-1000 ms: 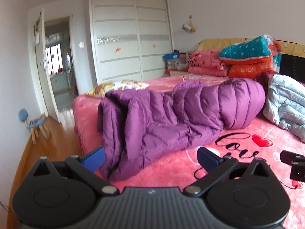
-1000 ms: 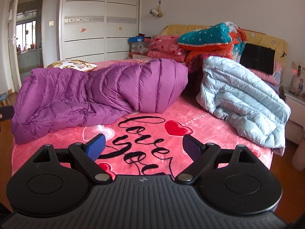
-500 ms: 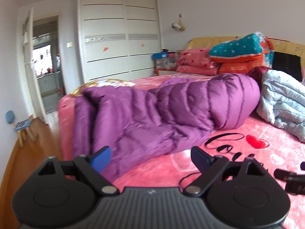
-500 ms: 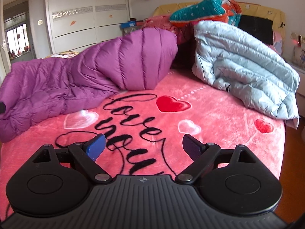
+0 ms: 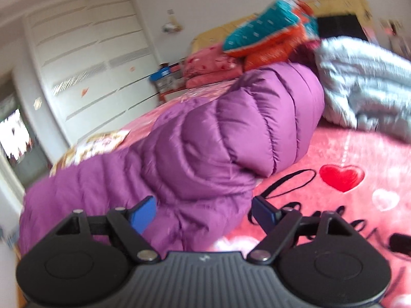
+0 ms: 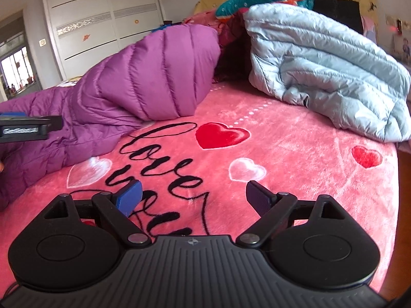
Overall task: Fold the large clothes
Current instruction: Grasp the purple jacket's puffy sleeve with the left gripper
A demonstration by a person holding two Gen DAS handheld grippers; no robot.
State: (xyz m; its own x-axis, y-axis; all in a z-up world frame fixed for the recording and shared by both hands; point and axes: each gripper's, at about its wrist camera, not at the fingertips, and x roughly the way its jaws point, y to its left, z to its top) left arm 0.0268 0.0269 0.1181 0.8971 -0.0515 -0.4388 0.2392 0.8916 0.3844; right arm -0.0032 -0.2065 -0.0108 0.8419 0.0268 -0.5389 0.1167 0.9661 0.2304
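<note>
A purple puffer coat [image 5: 205,148] lies crumpled across the left half of a pink bed blanket [image 5: 359,205]; it also shows in the right wrist view [image 6: 143,82]. My left gripper [image 5: 204,213] is open and empty, hovering just over the coat's near edge. My right gripper [image 6: 192,199] is open and empty above the bare pink blanket [image 6: 282,154], to the right of the coat. The left gripper's side shows at the left edge of the right wrist view [image 6: 25,129].
A light blue puffer coat [image 6: 321,59] lies bunched at the back right of the bed. Folded quilts and pillows [image 5: 257,41] are stacked at the headboard. A white wardrobe [image 5: 90,59] stands on the left. The bed's right edge [image 6: 393,179] drops to the floor.
Both grippers have moved forward and lower over the bed. The left one has swung right and tilted, closing in on the purple coat. Both stay open and empty.
</note>
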